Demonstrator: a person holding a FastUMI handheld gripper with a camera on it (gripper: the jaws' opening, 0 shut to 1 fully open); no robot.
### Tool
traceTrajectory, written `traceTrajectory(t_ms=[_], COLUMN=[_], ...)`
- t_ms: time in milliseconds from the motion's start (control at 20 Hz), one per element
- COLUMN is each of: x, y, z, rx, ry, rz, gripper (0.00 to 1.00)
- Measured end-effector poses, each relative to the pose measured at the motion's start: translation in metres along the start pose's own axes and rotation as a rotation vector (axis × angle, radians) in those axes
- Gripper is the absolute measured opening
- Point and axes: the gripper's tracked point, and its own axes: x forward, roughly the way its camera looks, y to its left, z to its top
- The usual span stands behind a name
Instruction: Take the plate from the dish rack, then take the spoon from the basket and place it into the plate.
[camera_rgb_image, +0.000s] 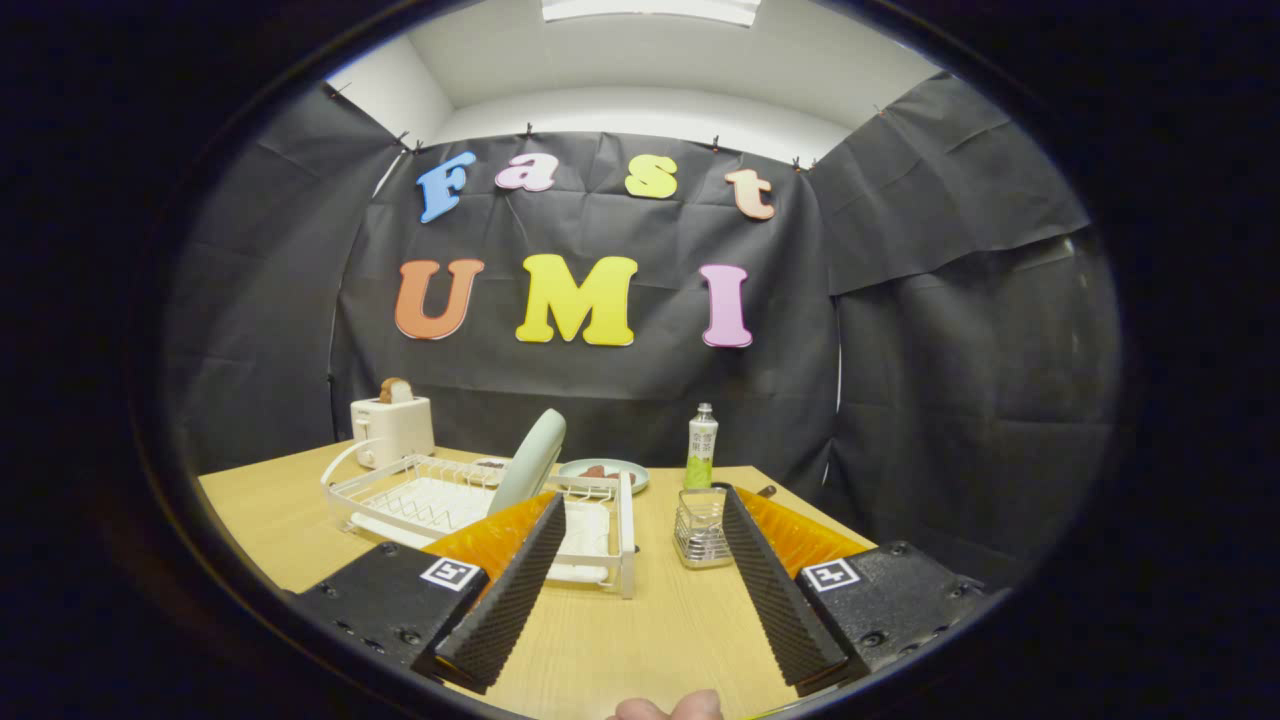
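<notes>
Two fingers spread wide apart, gripper (640, 500) empty above wooden table (640, 620). Pale plate (530, 462) upright in white dish rack (480, 505), just beyond left finger. Wire basket (702, 530) beside right finger, spoon inside too unclear to tell. Further back: toaster (392, 428), bottle (702, 447), small dish (603, 472).

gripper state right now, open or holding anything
Gripper: open, fingers spread wide and holding nothing; the plate stands in the rack just ahead.
</notes>
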Motion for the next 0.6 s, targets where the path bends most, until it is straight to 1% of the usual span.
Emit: traceTrajectory(t_ms=[100, 300, 450, 600], x=[0.003, 0.022, 0.047, 0.077], y=[0.006, 0.020, 0.036, 0.053], z=[0.014, 0.062, 0.098, 0.119], rx=[-0.001, -0.021, -0.046, -0.059], ry=[0.002, 0.034, 0.104, 0.209], rz=[0.031, 0.120, 0.193, 0.259], gripper=[1.00, 1.00, 1.00, 1.00])
